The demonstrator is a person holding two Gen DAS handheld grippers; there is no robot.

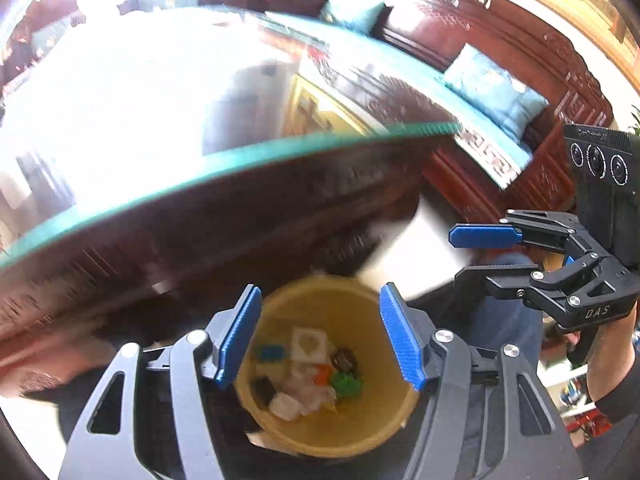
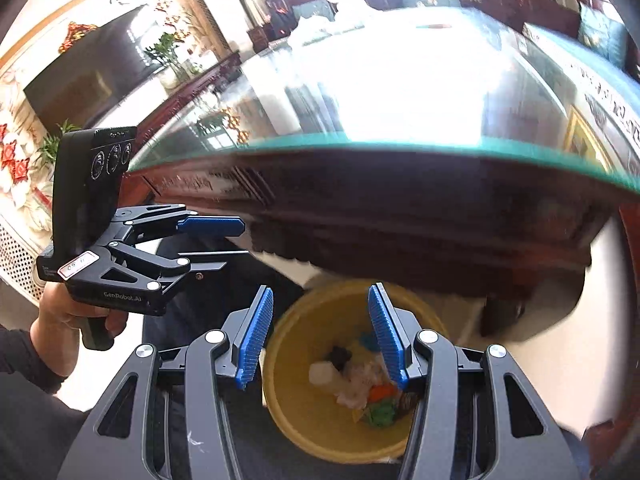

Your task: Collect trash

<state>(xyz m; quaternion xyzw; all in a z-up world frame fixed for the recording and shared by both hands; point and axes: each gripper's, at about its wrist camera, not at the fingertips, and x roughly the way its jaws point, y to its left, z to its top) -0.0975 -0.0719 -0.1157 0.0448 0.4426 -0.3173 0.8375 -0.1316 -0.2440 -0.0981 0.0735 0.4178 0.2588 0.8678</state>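
Two claws hover side by side over a yellow bin [image 1: 320, 432], clear of the glass-topped bench [image 1: 248, 152] edge beyond | left claw [image 1: 320, 336] spread wide, holding nothing | right claw [image 2: 320, 334] likewise agape and empty | trash [image 2: 360, 388] lies heaped on the bin's floor, directly below both.

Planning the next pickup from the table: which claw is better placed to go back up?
No clear winner. Left claw and right claw both hang open and empty over the yellow bin, below the glass table edge. No trash visible on the table.
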